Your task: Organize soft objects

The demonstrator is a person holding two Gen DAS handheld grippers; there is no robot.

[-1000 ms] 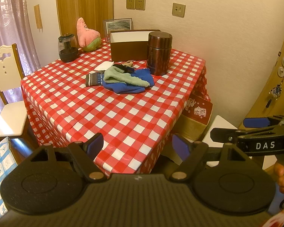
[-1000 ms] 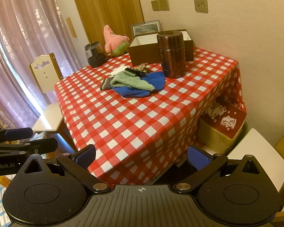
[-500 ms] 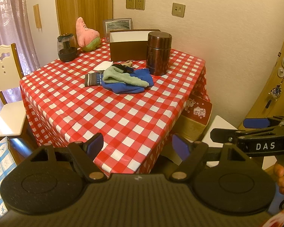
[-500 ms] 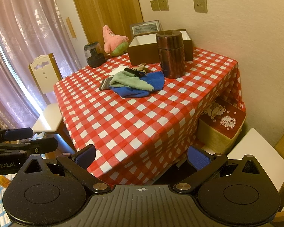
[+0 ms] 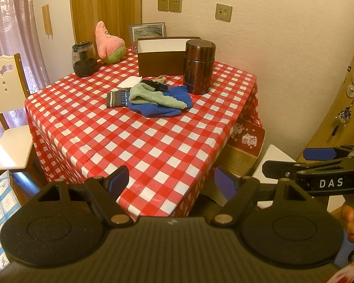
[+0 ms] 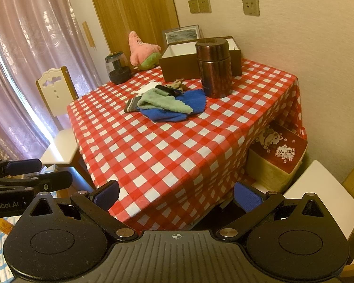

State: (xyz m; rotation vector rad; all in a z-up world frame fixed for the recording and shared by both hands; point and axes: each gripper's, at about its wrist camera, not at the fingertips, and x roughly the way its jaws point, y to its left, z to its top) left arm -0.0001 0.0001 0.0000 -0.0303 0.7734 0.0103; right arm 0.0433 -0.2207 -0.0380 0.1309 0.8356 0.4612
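A pile of soft things lies mid-table: a green cloth (image 5: pixel 153 96) (image 6: pixel 164 101) over a blue cloth (image 5: pixel 162 109) (image 6: pixel 177 110), with a striped knit glove (image 5: pixel 115 99) (image 6: pixel 131 105) at its left. A pink plush star (image 5: pixel 108 43) (image 6: pixel 142 52) stands at the back. An open brown box (image 5: pixel 160 56) (image 6: pixel 184 61) sits behind the pile. My left gripper (image 5: pixel 171 181) and right gripper (image 6: pixel 177 194) are both open and empty, held off the table's near corner.
A brown metal canister (image 5: pixel 199 66) (image 6: pixel 214 66) stands right of the pile. A dark jar (image 5: pixel 83 59) is at back left. The table has a red checked cloth (image 5: pixel 129 141). A white chair (image 5: pixel 4 108) stands left; a red box (image 6: pixel 278 148) sits beside the table.
Both views have shifted only slightly; the grippers stay open and nothing on the table has moved.
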